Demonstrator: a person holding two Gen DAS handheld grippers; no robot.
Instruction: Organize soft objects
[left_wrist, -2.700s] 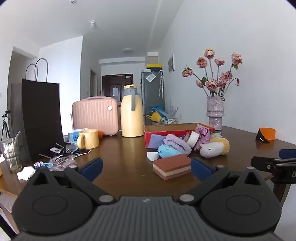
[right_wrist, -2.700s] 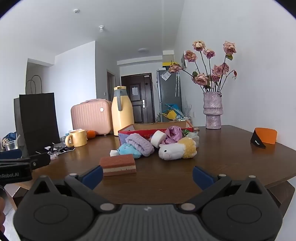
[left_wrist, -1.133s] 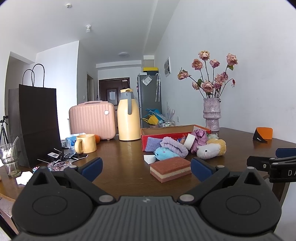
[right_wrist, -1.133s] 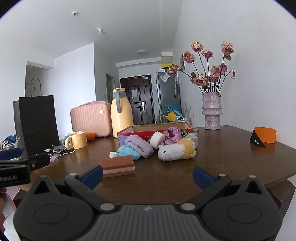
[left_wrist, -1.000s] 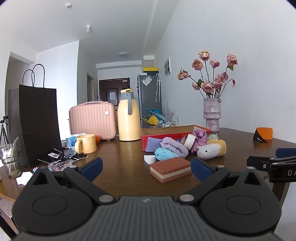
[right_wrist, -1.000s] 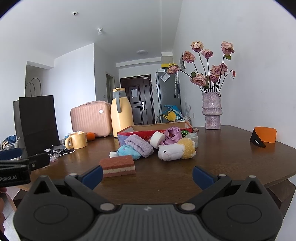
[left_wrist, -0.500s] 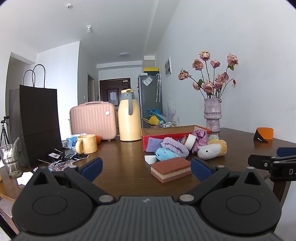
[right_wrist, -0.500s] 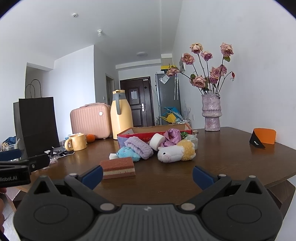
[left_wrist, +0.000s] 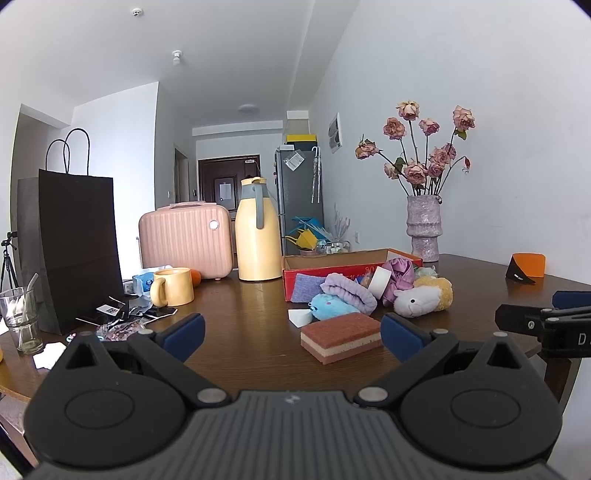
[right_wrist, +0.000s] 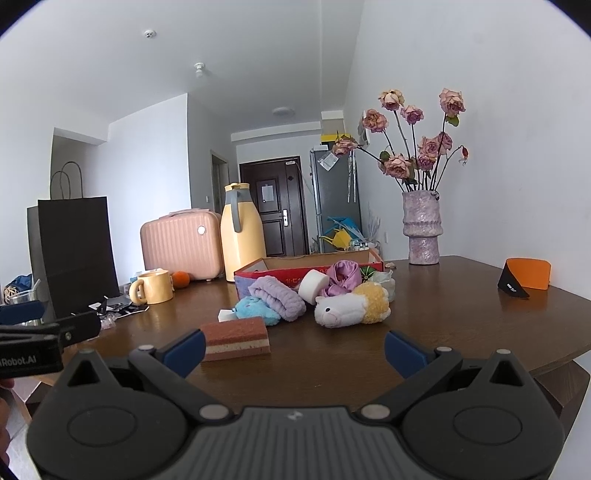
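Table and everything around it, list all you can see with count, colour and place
sponge: 1, red-brown and cream, front centre
plush sheep: 1, white and yellow, right of pile
blue plush: 1, blue, behind sponge
purple headband: 1, lilac, on pile
red box: 1, red, behind pile
jug: 1, yellow, left of box
case: 1, pink, beside jug
mug: 1, yellow, left
paper bag: 1, black, far left
vase: 1, lilac, with pink roses
left claw: open, empty
right claw: open, empty
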